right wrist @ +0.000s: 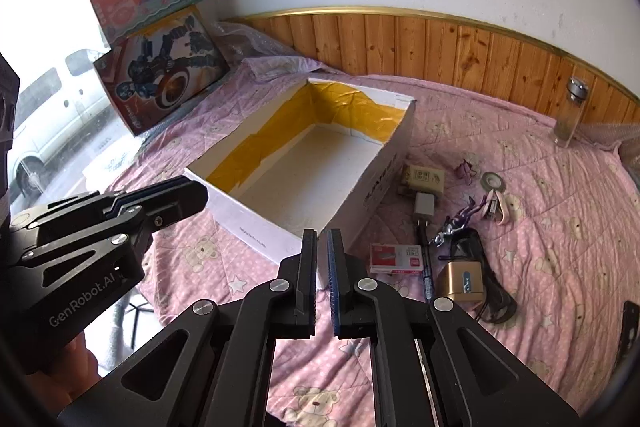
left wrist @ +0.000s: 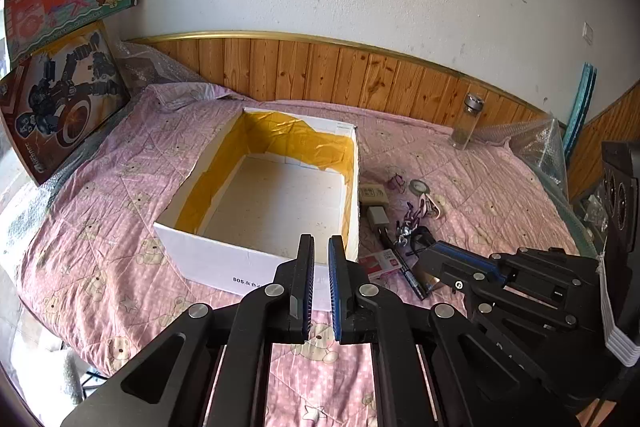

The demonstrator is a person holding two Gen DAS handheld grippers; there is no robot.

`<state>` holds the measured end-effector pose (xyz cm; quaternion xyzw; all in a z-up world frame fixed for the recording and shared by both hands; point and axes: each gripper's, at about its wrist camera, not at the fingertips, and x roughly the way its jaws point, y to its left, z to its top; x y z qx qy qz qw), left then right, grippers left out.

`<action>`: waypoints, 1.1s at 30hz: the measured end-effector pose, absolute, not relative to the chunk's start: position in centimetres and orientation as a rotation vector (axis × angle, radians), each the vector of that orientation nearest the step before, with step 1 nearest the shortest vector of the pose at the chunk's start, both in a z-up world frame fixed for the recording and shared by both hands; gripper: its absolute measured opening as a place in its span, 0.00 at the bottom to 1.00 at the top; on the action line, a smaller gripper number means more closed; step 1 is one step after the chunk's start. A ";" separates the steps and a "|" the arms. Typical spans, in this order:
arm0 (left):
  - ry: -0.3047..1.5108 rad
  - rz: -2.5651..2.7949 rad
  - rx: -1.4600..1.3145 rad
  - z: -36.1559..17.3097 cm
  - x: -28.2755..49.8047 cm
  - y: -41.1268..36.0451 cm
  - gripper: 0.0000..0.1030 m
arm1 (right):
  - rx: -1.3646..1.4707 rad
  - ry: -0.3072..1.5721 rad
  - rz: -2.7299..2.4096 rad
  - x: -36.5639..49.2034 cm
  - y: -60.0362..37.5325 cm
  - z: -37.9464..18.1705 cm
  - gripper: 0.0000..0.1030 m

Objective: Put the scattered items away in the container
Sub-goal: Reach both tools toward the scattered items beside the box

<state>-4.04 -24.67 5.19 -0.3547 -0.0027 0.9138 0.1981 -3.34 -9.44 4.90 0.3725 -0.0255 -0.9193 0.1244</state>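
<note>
The open white cardboard box (left wrist: pixel 208 255), lined with yellow tape on its inner walls, sits empty on the pink bear-print quilt (left wrist: pixel 100 195). All scattered items lie in a cluster on the quilt just beside the box's right wall.

Item positions, right wrist view:
- Red-and-white staple box (right wrist: pixel 396 258): nearest the box's front corner, long axis roughly left-right.
- White USB charger (right wrist: pixel 425 205) and beige card (right wrist: pixel 424 179): against the right wall, farther back.
- Gold power bank (right wrist: pixel 460 282) on a black cable (right wrist: pixel 494 291): front right of the cluster.
- Purple hair clips (right wrist: pixel 456 223) and tape roll (right wrist: pixel 493 181): farther right.

The right gripper (right wrist: pixel 322 235) hangs above the box's front corner, jaws nearly pressed together with a narrow gap and nothing between them. The staple box lies just right of and slightly below its fingertips. The left gripper (left wrist: pixel 321 241) hovers over the box's front wall, jaws likewise near-closed and empty.

Judgement: no item is stowed yet. The right gripper is nearer the cluster; it must spread its jaws and shift right to straddle the staple box across its short side.
</note>
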 end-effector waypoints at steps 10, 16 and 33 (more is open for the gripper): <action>0.021 2.506 -1.060 3.2 -5.5 -22.3 0.43 | 1.117 -0.290 -2.655 -4.4 -5.1 2.4 0.48; -0.009 2.433 -1.034 3.0 -5.9 -20.5 0.44 | 1.167 -0.403 -2.673 -4.2 -1.7 0.5 0.48; 0.284 2.139 -1.161 -6.1 -9.8 -8.5 0.51 | 1.473 -0.425 -2.684 -8.2 5.4 -9.0 0.52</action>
